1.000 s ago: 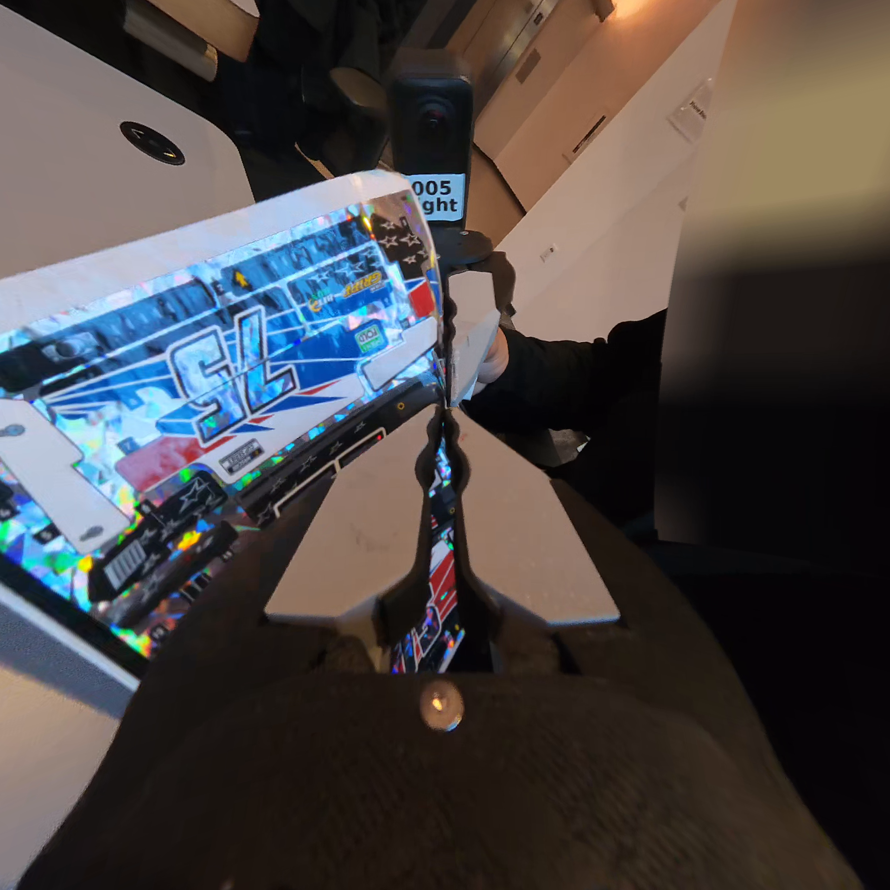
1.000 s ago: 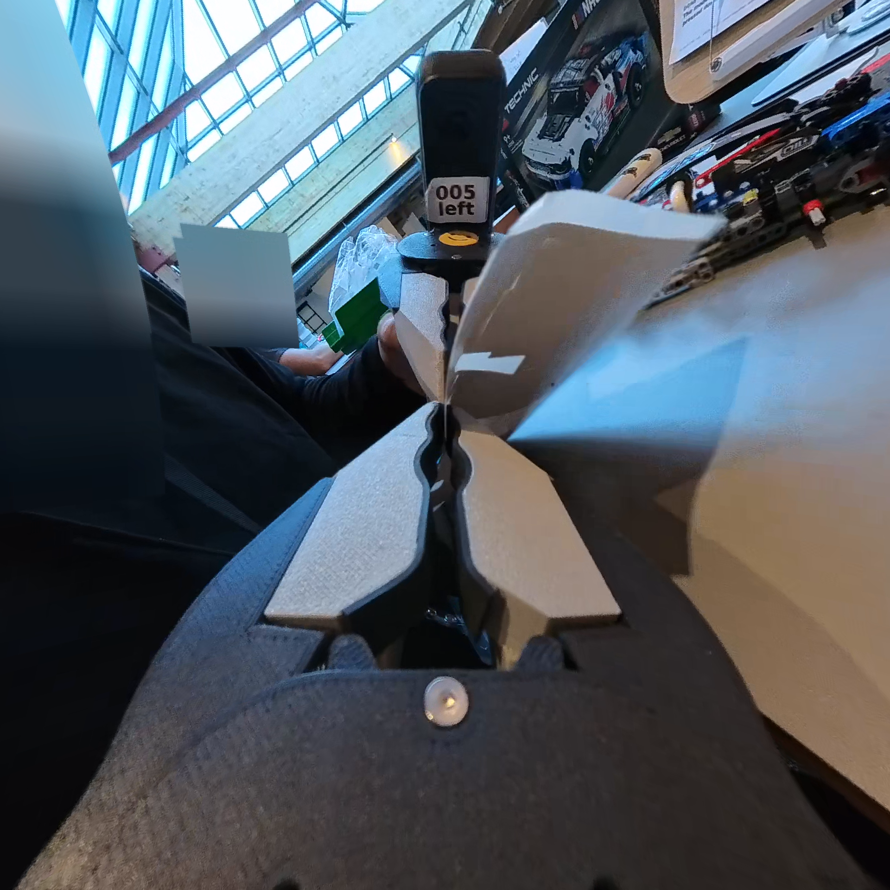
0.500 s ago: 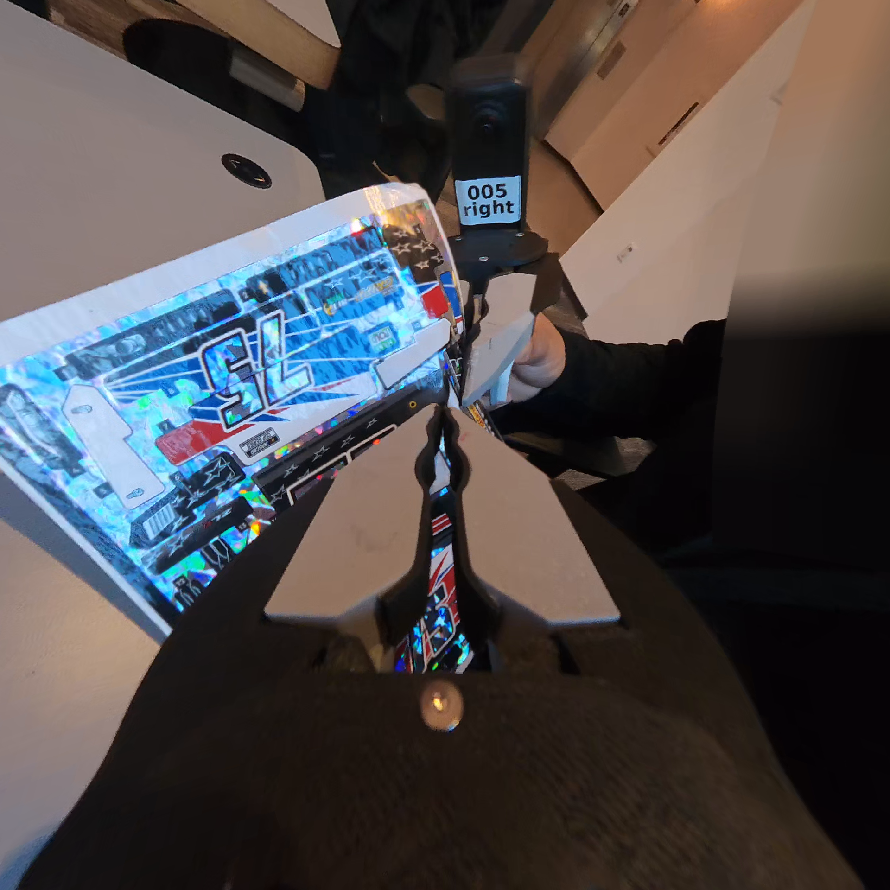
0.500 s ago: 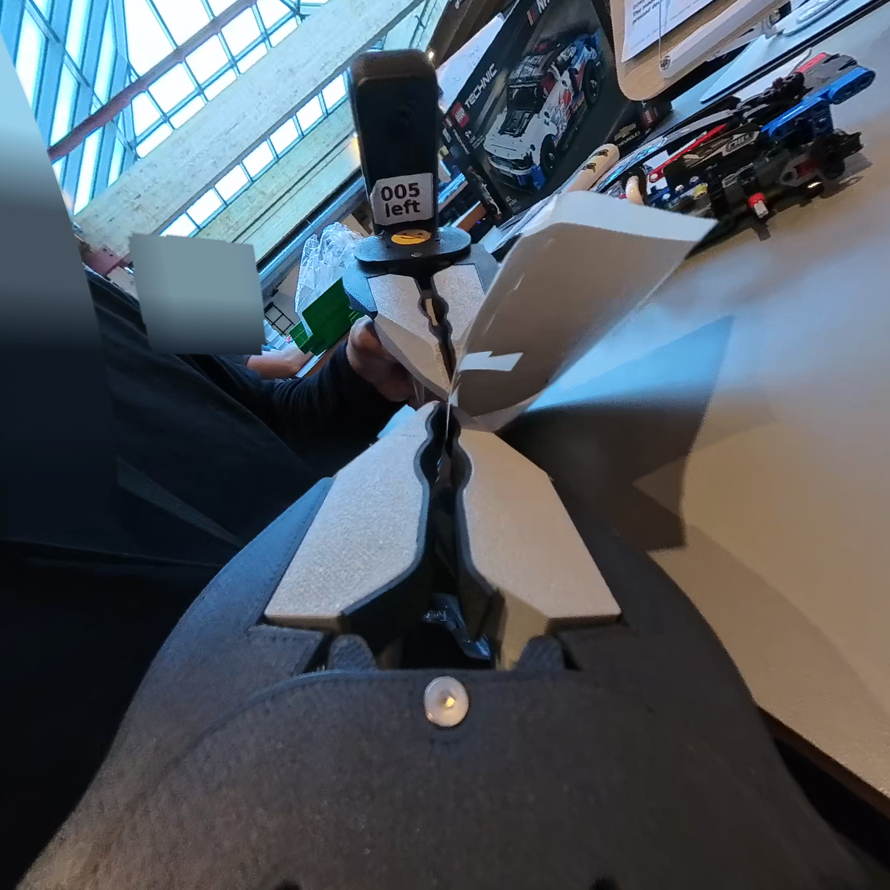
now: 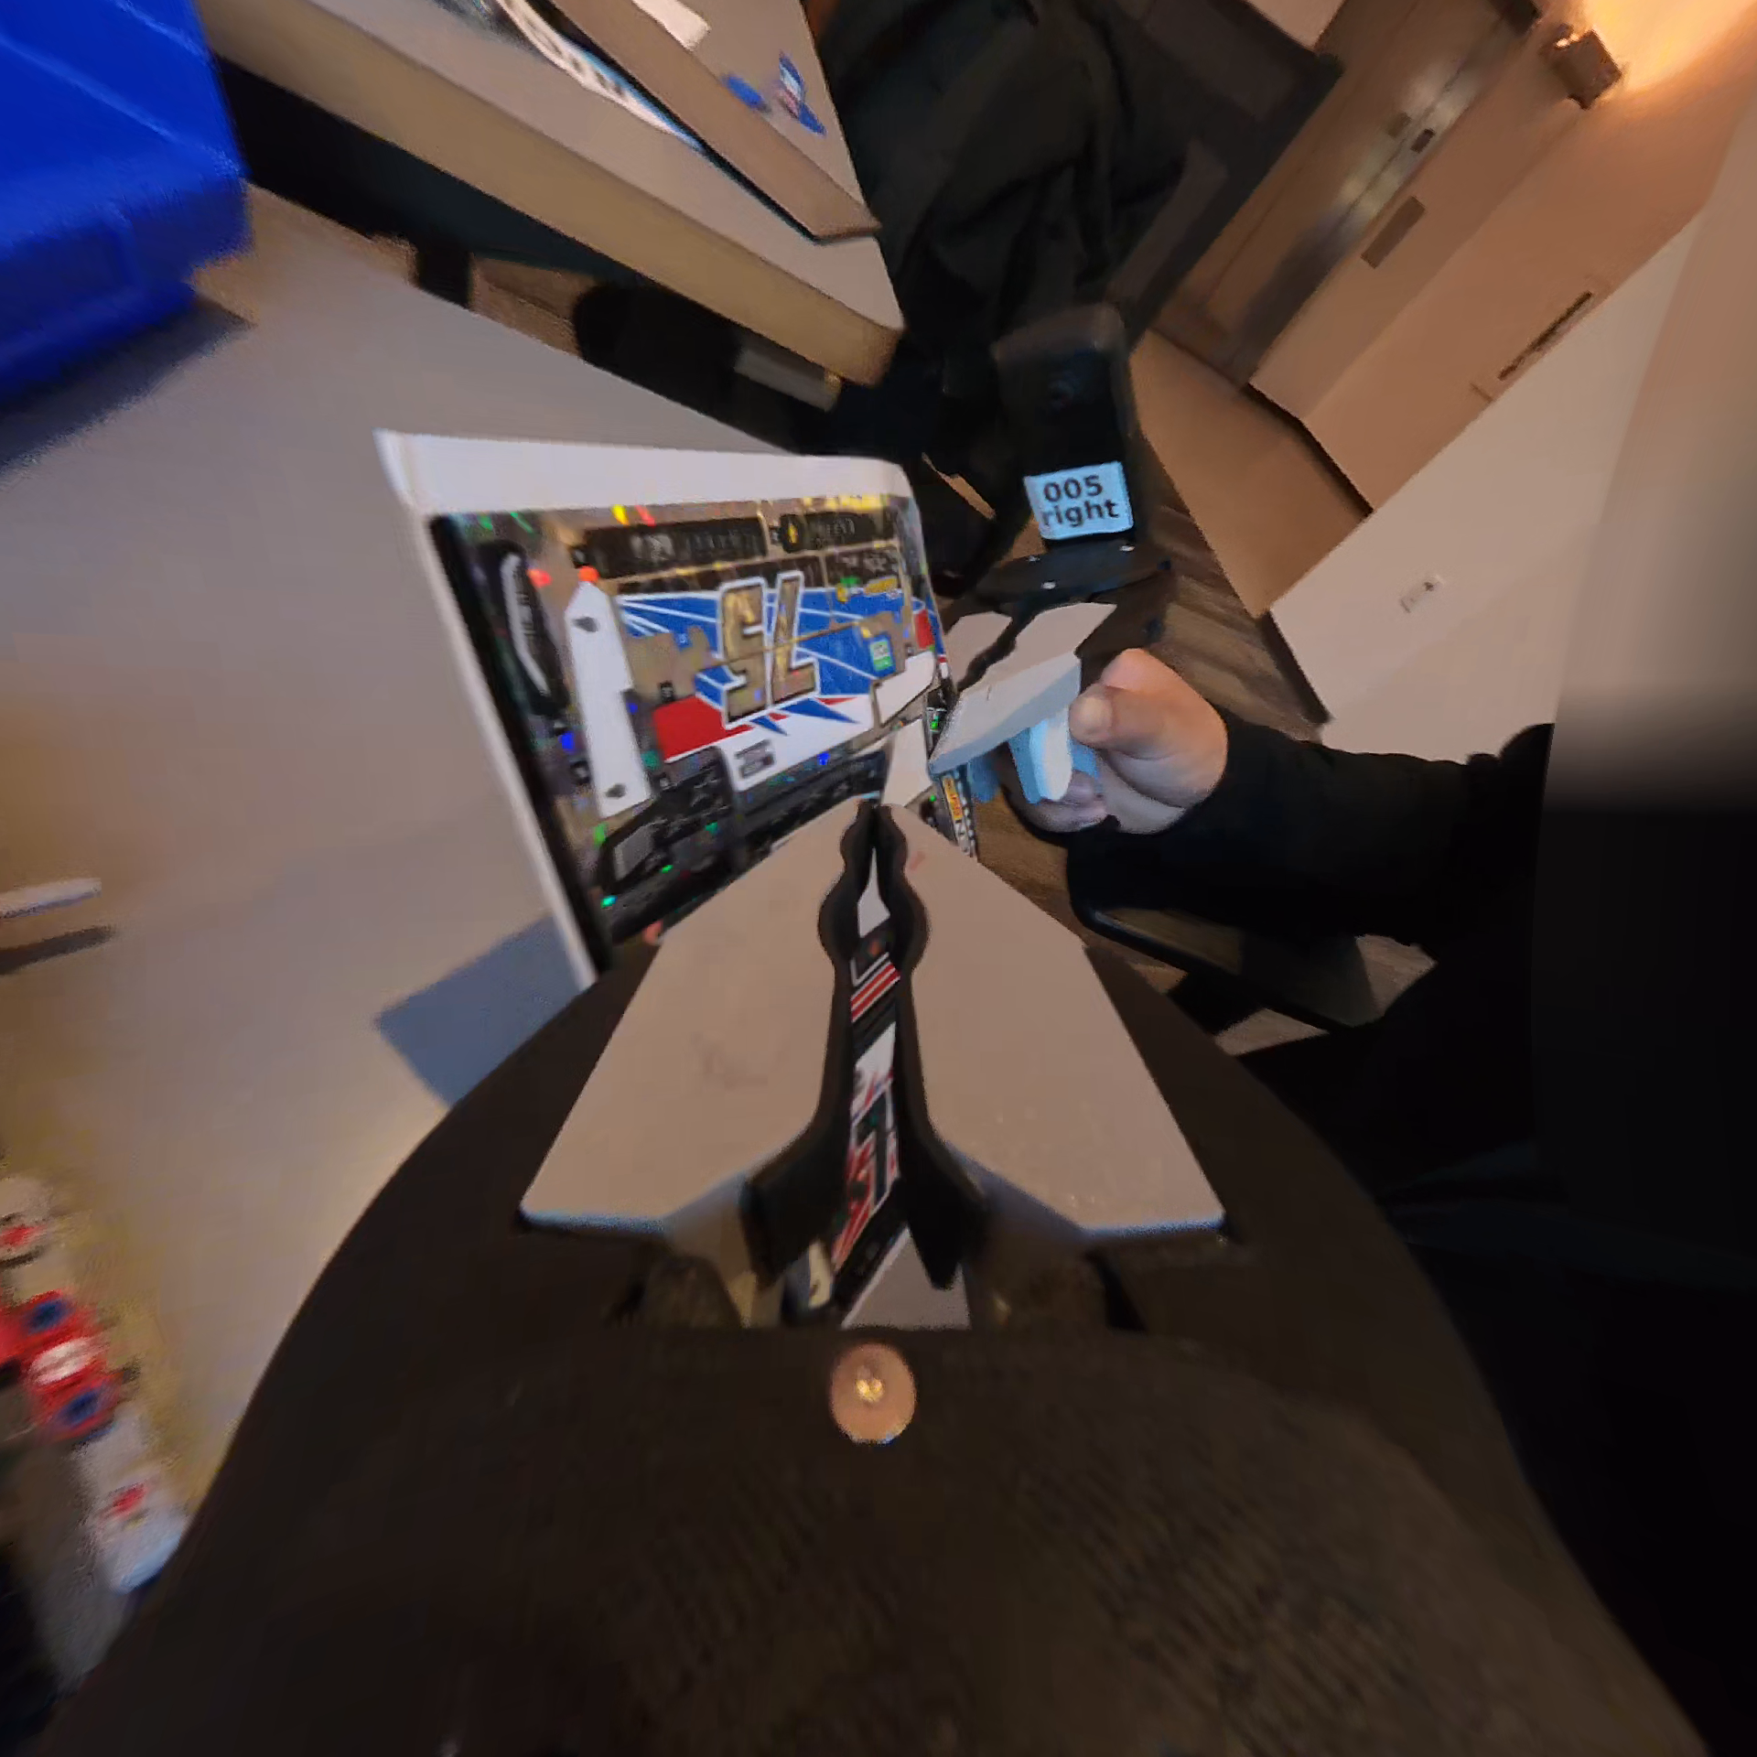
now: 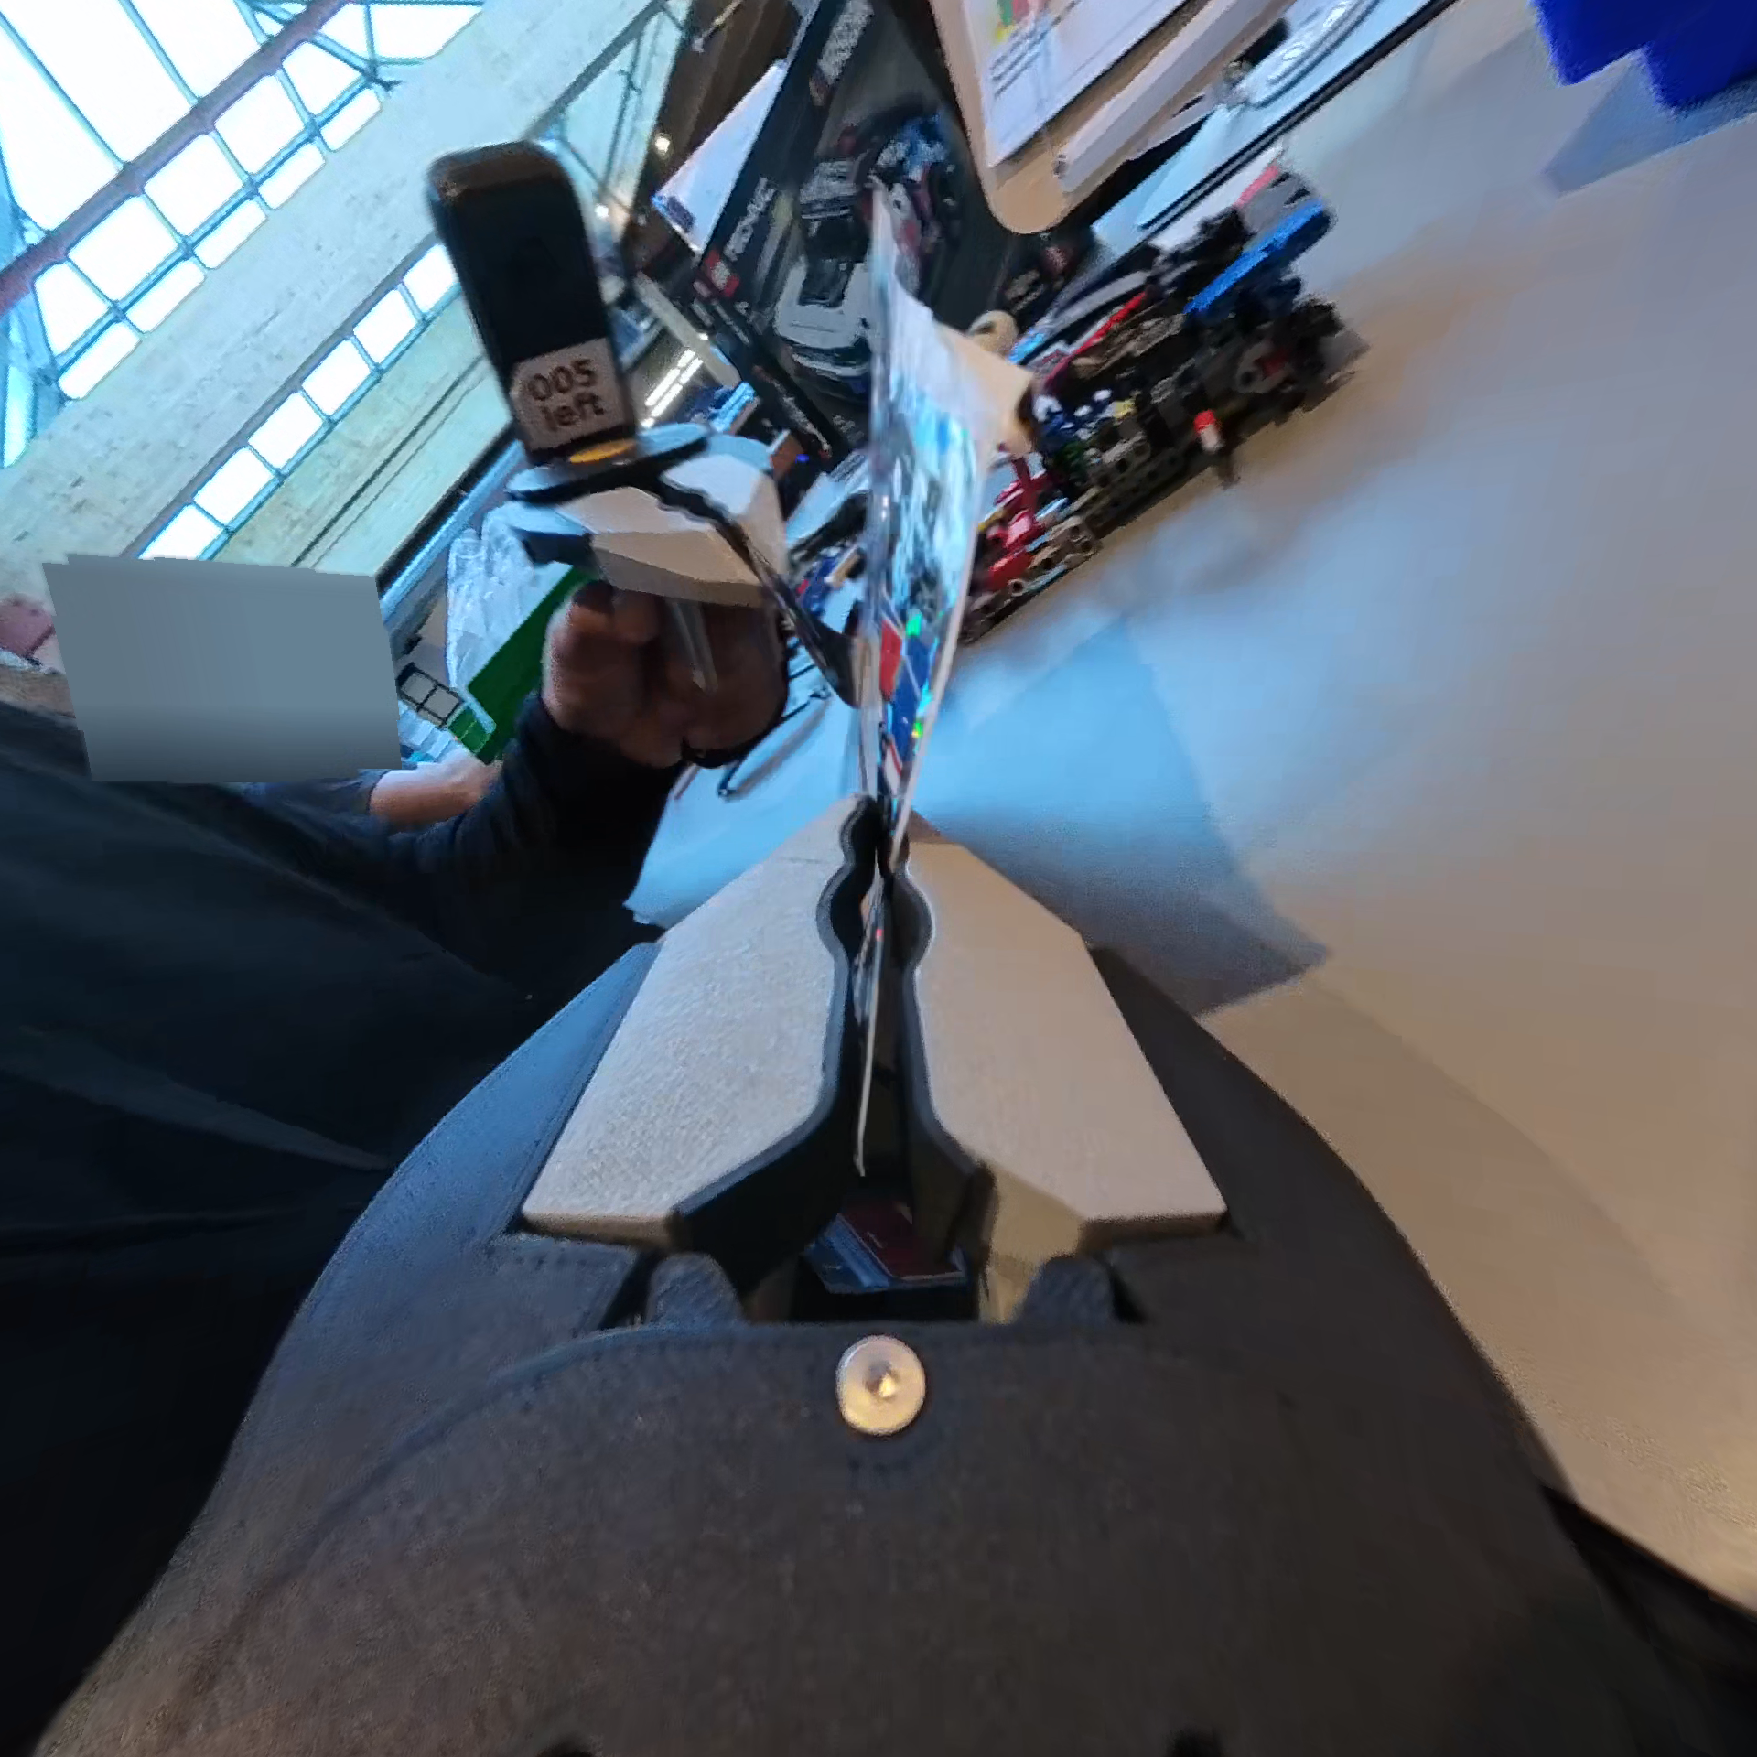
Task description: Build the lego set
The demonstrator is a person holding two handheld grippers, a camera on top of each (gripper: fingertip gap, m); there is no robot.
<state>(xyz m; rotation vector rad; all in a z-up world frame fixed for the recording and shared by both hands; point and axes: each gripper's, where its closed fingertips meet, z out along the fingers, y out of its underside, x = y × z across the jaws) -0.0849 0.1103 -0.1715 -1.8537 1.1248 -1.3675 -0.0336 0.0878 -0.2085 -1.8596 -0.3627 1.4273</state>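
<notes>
A holographic sticker sheet (image 5: 723,666) with blue, red and white prints on white backing is held between both grippers, above the white table (image 5: 238,761). My left gripper (image 5: 875,818) is shut on its near edge. My right gripper (image 6: 875,827) is shut on the opposite edge, and the sheet (image 6: 917,532) shows almost edge-on in the right wrist view. Each gripper also shows in the other's view: the right one (image 5: 951,751) and the left one (image 6: 818,646). A partly built black, blue and red lego car (image 6: 1188,380) stands on the table beyond the sheet.
A blue bin (image 5: 86,171) stands at the table's far left. Blurred loose lego parts (image 5: 57,1350) lie at the lower left. The lego set's box (image 6: 808,266) and a board with papers (image 6: 1074,95) stand behind the car. Another person's arm (image 6: 428,789) rests nearby.
Both grippers have swung round with the sheet still held. It now stands more upright and edge-on to the right wrist view, showing its printed face there. The car and blue bin came into view.
</notes>
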